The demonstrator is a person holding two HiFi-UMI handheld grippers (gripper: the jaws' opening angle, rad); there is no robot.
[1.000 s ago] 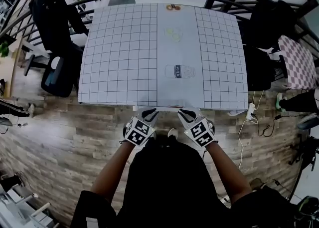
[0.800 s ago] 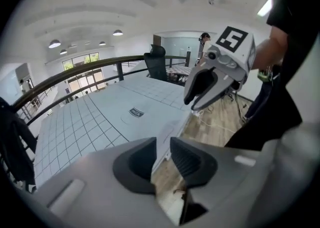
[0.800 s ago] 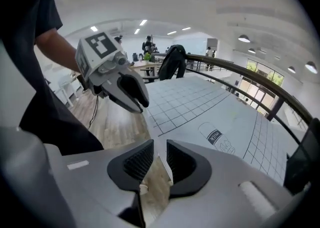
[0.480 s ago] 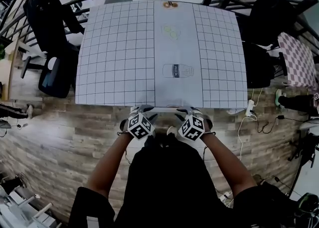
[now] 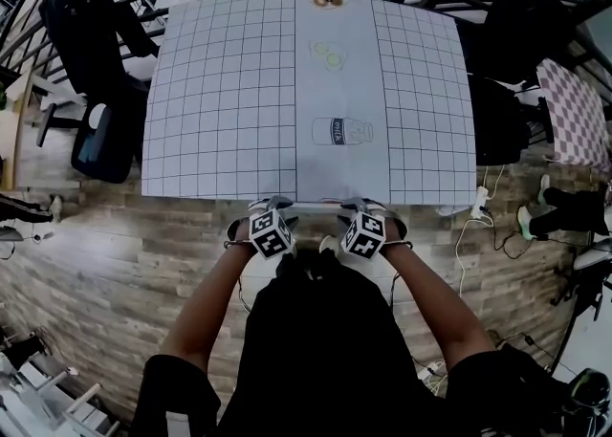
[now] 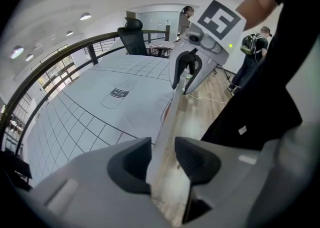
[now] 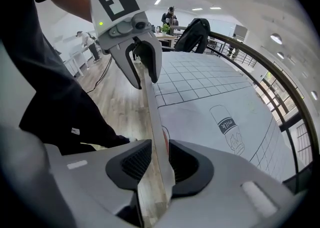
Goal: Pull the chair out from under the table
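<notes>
Chair back [image 6: 169,117] between fingers [image 6: 197,159], gripper views

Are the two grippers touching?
Apart: head view shows a gap between left gripper and right gripper; both jaws have just been opening, chair rail between them.

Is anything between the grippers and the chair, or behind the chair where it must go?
Nothing visible: the chair's top rail sits between the jaws of left gripper and right gripper, which have just been opening. Behind it stands the person.
</notes>
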